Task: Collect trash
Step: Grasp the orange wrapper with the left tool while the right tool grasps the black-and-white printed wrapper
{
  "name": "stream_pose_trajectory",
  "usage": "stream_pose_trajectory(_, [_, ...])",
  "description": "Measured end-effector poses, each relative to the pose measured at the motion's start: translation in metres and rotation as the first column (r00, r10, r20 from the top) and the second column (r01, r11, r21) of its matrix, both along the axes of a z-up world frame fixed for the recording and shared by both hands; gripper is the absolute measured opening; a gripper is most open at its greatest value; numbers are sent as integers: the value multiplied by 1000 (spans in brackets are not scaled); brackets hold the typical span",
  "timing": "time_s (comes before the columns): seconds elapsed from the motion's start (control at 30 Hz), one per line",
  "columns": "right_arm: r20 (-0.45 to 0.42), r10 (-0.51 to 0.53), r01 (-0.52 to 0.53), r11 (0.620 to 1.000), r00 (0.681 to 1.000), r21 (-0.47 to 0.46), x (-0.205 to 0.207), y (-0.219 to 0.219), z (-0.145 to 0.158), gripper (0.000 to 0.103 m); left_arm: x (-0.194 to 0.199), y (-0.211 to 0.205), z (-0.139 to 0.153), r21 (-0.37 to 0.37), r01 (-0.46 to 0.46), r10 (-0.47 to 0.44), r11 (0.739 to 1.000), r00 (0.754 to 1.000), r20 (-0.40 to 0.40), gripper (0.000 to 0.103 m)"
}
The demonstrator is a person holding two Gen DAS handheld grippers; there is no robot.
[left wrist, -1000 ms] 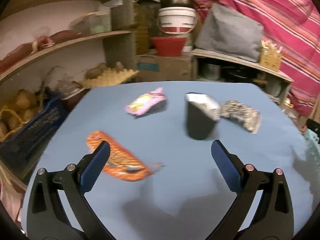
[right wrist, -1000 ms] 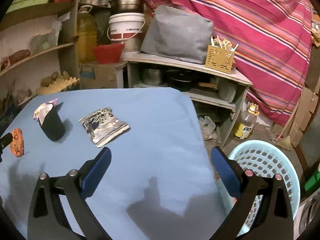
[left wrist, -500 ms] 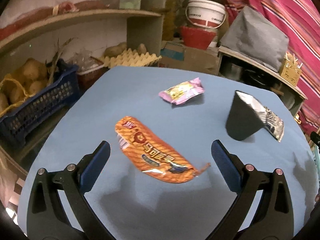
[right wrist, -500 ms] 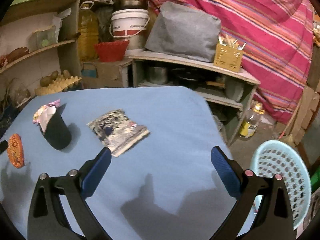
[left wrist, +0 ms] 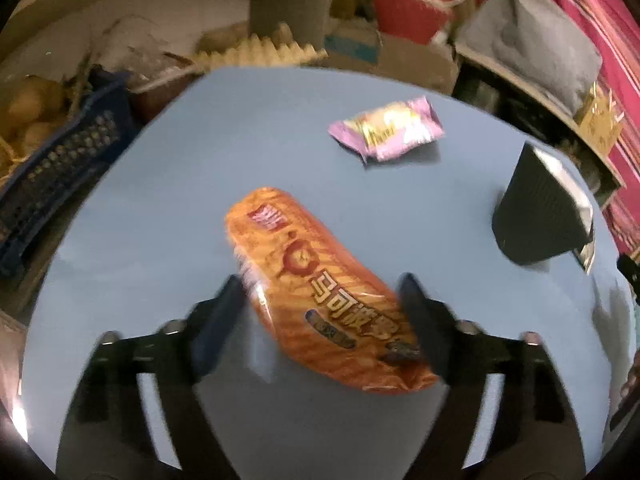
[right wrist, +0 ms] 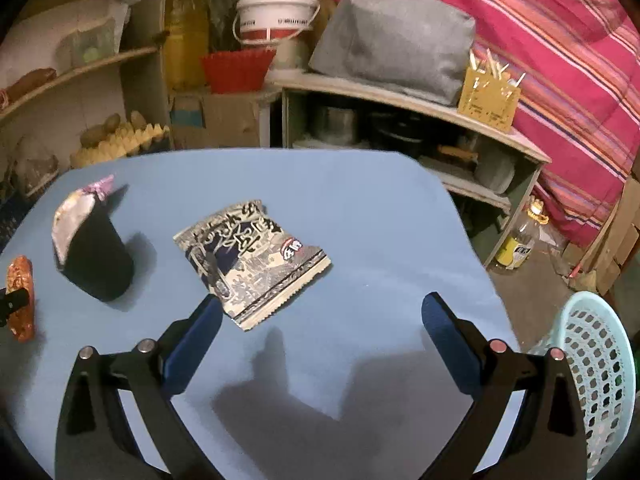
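An orange snack wrapper [left wrist: 320,292] lies on the blue table [left wrist: 168,208]; my left gripper [left wrist: 320,312] straddles its near half, jaws narrowed and blurred, fingers beside its edges. A pink wrapper [left wrist: 388,128] lies further back, and a black cup [left wrist: 536,216] with a foil lid stands at the right. In the right wrist view my right gripper [right wrist: 320,336] is open and empty above the table, just short of a black-and-white snack bag [right wrist: 252,260]. The cup [right wrist: 92,256] and orange wrapper [right wrist: 20,296] show at its left.
A light blue laundry basket [right wrist: 592,380] stands on the floor past the table's right edge. A dark blue crate [left wrist: 48,184] sits at the table's left. Shelves with a bucket [right wrist: 276,12], a red bowl and a grey bag stand behind the table.
My left gripper moved forward and down over the orange wrapper and its jaws narrowed around it. My right gripper came closer to the black-and-white bag and stayed open.
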State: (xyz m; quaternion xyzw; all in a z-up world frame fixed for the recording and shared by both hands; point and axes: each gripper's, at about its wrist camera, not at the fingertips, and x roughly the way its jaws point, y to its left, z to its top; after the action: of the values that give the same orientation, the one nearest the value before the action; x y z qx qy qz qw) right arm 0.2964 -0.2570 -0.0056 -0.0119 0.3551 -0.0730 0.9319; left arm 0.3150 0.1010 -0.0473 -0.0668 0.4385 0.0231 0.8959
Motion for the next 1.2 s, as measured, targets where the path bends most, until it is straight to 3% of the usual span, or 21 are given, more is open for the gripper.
stream_pose_trajectory(0.03, [-15,3,-3,1000,1000,5,5,0,-3,98,0,-3,1,13,7,-7,1000,1000,5,67])
stream_pose_trajectory(0.1, [-36,15,-14,1000,999,19,13,3,-8,98,0,-6,1,15,36,-36,999,999,8,42])
stream_pose_trajectory(0.2, [-60,36,-35,999,998,18,24,12,-14,98,3,-6,2,23,47,-47,999,999,13,15])
stream_pose_trajectory(0.27, [-75,59,-59,998,995,11,32,20,-16,98,6,-3,3,-15,58,-58,998,998,12,5])
stream_pose_trajectory(0.43, [-86,74,-75,997,994,-5,54,29,-14,98,9,-7,10,-24,77,-76,997,996,43,2])
stream_pose_trajectory(0.6, [-162,82,-86,996,983,-17,81,25,-27,98,11,-12,20,-19,93,-91,996,993,80,2])
stream_pose_trajectory(0.67, [-193,91,-93,996,977,-4,88,22,-35,98,13,-11,20,-23,93,-91,995,993,80,2])
stream_pose_trajectory(0.77, [-205,114,-97,991,972,89,92,12,-39,98,15,-10,20,-24,89,-87,996,993,79,2])
stream_pose_trajectory(0.9, [-205,130,-114,990,970,89,92,12,-40,95,15,-11,21,-25,95,-93,995,992,83,2])
stream_pose_trajectory(1.2, [-174,158,-139,984,972,116,83,15,-36,63,13,-17,21,-10,115,-114,993,990,82,2])
